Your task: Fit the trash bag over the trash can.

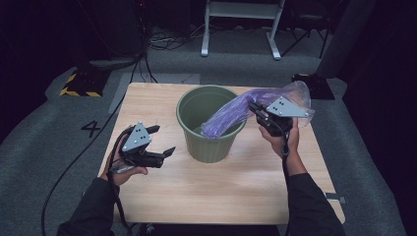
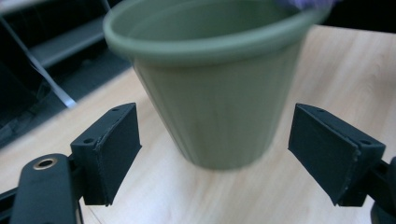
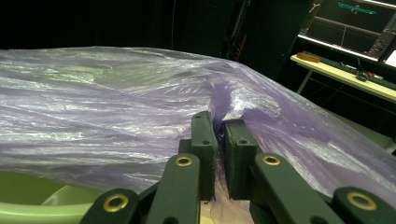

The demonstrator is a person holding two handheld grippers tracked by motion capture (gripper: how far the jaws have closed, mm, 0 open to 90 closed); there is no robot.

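Observation:
A green plastic bucket stands upright near the middle of the wooden table. A thin purple plastic bag stretches from my right gripper down over the rim into the bucket. That gripper is held above the bucket's right side. In the right gripper view its jaws pinch a fold of the bag, with the bucket's rim below. My left gripper is held left of the bucket, open and empty. In the left gripper view its jaws stand wide, facing the bucket's wall.
Grey carpet surrounds the table, with cables trailing at the left. A white metal frame stands behind the table. A yellow-and-black striped block sits at the back left, and a "4" is marked on the floor.

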